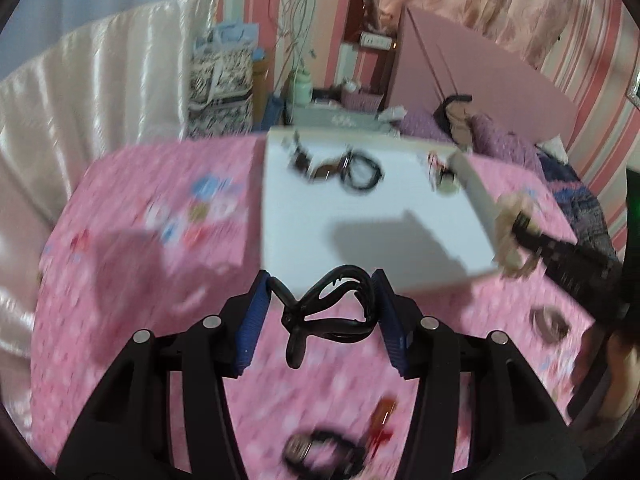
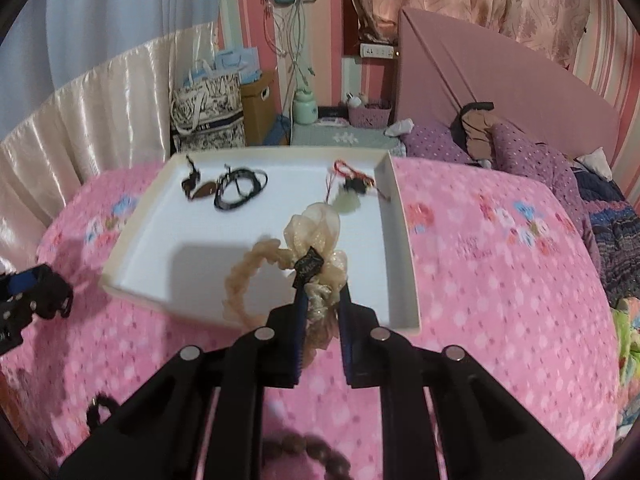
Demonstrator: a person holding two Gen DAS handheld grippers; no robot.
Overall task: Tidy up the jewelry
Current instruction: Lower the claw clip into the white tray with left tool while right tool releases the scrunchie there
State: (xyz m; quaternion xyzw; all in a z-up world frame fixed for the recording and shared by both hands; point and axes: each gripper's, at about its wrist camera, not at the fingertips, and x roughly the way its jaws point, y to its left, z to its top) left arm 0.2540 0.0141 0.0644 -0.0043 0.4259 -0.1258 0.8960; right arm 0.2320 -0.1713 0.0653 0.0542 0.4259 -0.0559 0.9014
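**A:** Pink flowery bedspread (image 1: 132, 264) everywhere, striped wallpaper behind, and our white tray (image 1: 312, 216) sitting flat on the bed so there's one spot to collect everything. Left wrist view first: our left gripper (image 1: 320, 312) has its jaws partly closed on a black hair clip (image 1: 326, 312), which spans the gap, blue pads touching it on both sides. We're guessing it's pinched across its width so it can't swing around on the way in.

**B:** Yeah, and the tray's near edge sits just beyond the fingertips, so the clip looks about ready to go over the rim. A few dark pieces lie blurry on the blanket below the jaws, can't tell what they are.

**A:** Right wrist view: our right gripper (image 2: 322, 308) has its jaws pressed close around a beige ruffled scrunchie (image 2: 316, 248). Most of the fabric pokes out ahead of the fingertips, with a braided beige loop (image 2: 248, 276) hanging off to the left of the jaws.

**B:** That bunch hovers over the tray's near right part. Black cords (image 2: 240, 188) lie far ahead to the left, a red-string jade piece (image 2: 350, 192) straight ahead. We'd say the open middle is the sensible drop spot, apart from both so nothing tangles.
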